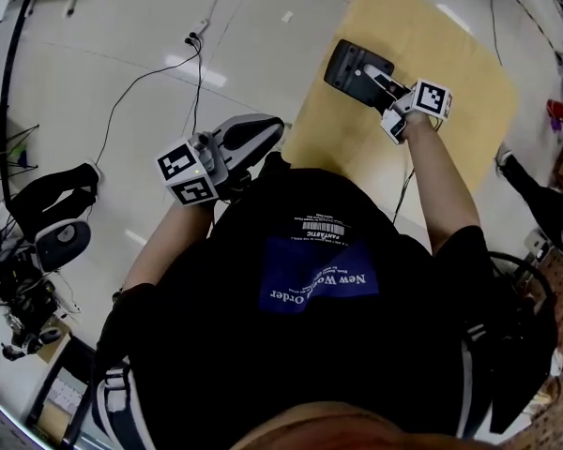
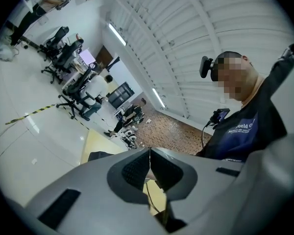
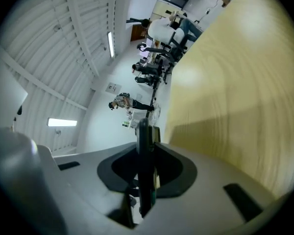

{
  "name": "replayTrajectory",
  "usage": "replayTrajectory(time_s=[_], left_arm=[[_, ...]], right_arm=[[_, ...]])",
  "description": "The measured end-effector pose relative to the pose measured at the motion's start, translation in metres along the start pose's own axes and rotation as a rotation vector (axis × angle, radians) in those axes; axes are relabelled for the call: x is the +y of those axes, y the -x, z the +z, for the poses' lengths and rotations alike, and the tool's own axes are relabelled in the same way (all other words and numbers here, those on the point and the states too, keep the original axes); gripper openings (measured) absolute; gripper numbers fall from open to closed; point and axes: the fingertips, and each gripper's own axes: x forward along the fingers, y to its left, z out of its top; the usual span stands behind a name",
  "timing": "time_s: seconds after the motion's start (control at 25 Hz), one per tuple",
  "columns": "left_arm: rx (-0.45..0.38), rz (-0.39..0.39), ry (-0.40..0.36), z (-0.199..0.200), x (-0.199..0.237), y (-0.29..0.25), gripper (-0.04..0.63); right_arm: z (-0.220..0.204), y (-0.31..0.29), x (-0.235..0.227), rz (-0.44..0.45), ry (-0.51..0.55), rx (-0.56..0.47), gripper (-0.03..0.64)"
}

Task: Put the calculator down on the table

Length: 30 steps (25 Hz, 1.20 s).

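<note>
1. While the jaws of the right gripper (image 1: 383, 84) clamp the calculator (image 1: 353, 69) edge-on over the worktop (image 1: 460, 82), we note the left gripper (image 1: 260, 135) clenched on nothing
2. Risk as we judge it: let go while tilted, it could topple or skid

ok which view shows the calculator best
The head view: the calculator shows most of its dark face against the yellow table, clamped at one end in the right gripper. The right gripper view gives only its thin edge between the jaws. The left gripper view gives no clear sight of it.
</note>
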Motion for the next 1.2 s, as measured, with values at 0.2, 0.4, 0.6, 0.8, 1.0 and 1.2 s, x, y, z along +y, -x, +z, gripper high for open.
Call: replayTrajectory(time_s=[0.2,0.4,0.6,0.8,1.0,1.2], left_arm=[[0.017,-0.024,0.028,-0.003,0.012,0.004,0.011],[0.026,-0.046,0.033,0.006,0.024,0.01,0.011],[0.026,-0.074,0.039,0.015,0.022,0.011,0.011],[0.026,-0.09,0.033,0.022,0.021,0.013,0.011],[0.019,-0.103,0.038,0.031,0.027,0.028,0.011],[0.01,-0.135,0.032,0.041,0.03,0.042,0.011]], right_arm=[[0.001,-0.007,-0.026,-0.09,-0.034,0.011,0.065],[0.0,-0.008,-0.035,-0.234,0.018,0.047,0.108],[-0.001,-0.009,-0.036,-0.396,0.131,0.109,0.218],[-0.001,0.001,-0.048,-0.578,0.196,0.145,0.329],[0.001,0.004,-0.046,-0.693,0.291,0.14,0.391],[0.008,0.01,-0.011,-0.671,0.39,0.058,0.391]])
